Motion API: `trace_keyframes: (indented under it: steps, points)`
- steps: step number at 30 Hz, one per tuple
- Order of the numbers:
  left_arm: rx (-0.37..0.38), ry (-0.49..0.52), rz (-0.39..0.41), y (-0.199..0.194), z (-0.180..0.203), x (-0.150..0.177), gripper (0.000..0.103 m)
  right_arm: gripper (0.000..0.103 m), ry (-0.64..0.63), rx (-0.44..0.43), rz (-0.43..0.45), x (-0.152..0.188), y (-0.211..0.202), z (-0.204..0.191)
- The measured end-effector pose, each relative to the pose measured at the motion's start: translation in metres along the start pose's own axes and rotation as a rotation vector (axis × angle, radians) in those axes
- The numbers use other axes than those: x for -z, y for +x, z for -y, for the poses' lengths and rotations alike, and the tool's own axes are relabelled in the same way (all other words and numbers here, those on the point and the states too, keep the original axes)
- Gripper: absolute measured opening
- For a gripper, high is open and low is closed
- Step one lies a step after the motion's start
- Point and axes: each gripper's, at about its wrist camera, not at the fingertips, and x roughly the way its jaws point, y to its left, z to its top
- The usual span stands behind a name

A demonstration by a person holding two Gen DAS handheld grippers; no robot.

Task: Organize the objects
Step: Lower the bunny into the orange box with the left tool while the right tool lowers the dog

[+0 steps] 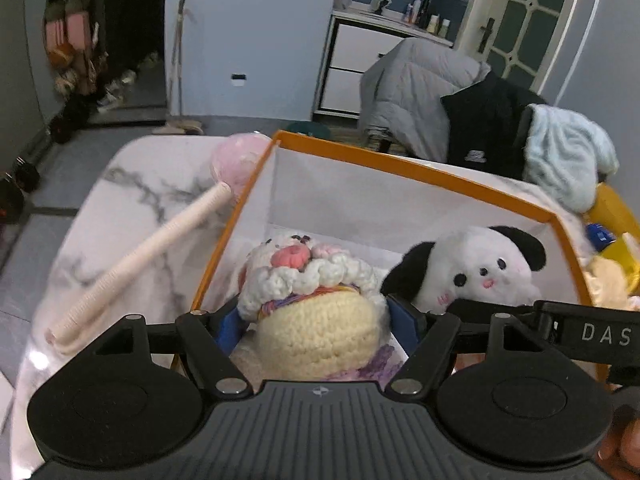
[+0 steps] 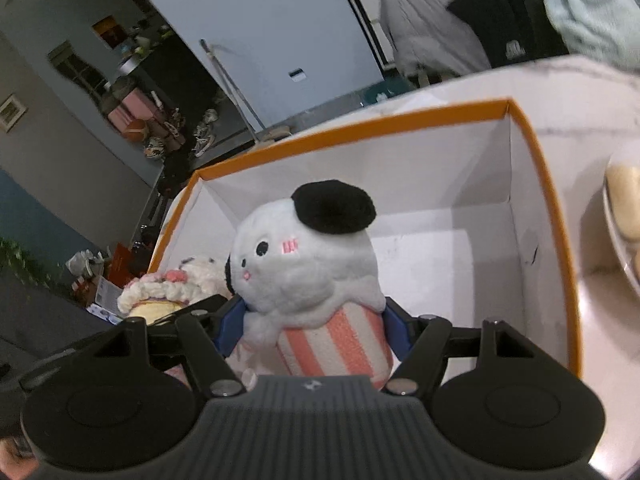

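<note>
Crochet toy btw L jaws — gripped

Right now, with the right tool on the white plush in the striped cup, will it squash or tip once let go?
Likely squashes: the plush looks soft and stuffed, and the right tool presses its striped base from both sides. Probably light. It may tip, since its head looks wider than the base, though the orange-rimmed box should contain it.

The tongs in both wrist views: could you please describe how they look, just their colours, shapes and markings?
Both look alike. The left tongs and right tongs have blue fingers on black angular linkage arms with silver pivot screws. Behind sits a dark ribbed body with a small round emblem, flanked by two black round discs. In the left wrist view, a black bar at right carries white letters "DAS". No cables or sleeves show.
</note>
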Motion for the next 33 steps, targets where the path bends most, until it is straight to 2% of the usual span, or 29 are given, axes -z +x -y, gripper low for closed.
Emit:
trace_keyframes:
  steps: [6, 10, 13, 14, 17, 21, 25, 27, 33]
  points:
    - [-0.080, 0.082, 0.011, 0.010, 0.011, 0.002, 0.086, 0.071, 0.111, 0.011, -0.016, 0.003, 0.015, 0.013]
    - [-0.139, 0.244, -0.032, 0.021, 0.033, 0.013, 0.091, 0.071, 0.112, 0.031, -0.038, 0.006, 0.022, 0.022]
    - [-0.217, 0.360, -0.057, 0.030, 0.049, 0.023, 0.091, 0.071, 0.118, 0.031, -0.054, 0.003, 0.026, 0.022]
    - [-0.229, 0.388, -0.061, 0.032, 0.053, 0.026, 0.087, 0.071, 0.135, 0.024, -0.072, 0.001, 0.028, 0.022]
    - [-0.210, 0.381, -0.061, 0.031, 0.054, 0.026, 0.085, 0.071, 0.248, -0.039, -0.126, 0.002, 0.035, 0.026]
    - [-0.229, 0.422, -0.050, 0.030, 0.056, 0.029, 0.086, 0.073, 0.211, 0.030, -0.149, 0.002, 0.043, 0.010]
    - [-0.258, 0.448, -0.037, 0.030, 0.056, 0.028, 0.087, 0.077, 0.217, 0.044, -0.171, 0.001, 0.046, 0.002]
    - [-0.258, 0.457, -0.018, 0.028, 0.056, 0.026, 0.092, 0.077, 0.221, 0.033, -0.163, 0.003, 0.045, 0.002]
    - [-0.249, 0.411, 0.014, 0.018, 0.050, 0.018, 0.093, 0.077, 0.204, 0.034, -0.117, -0.002, 0.028, 0.000]
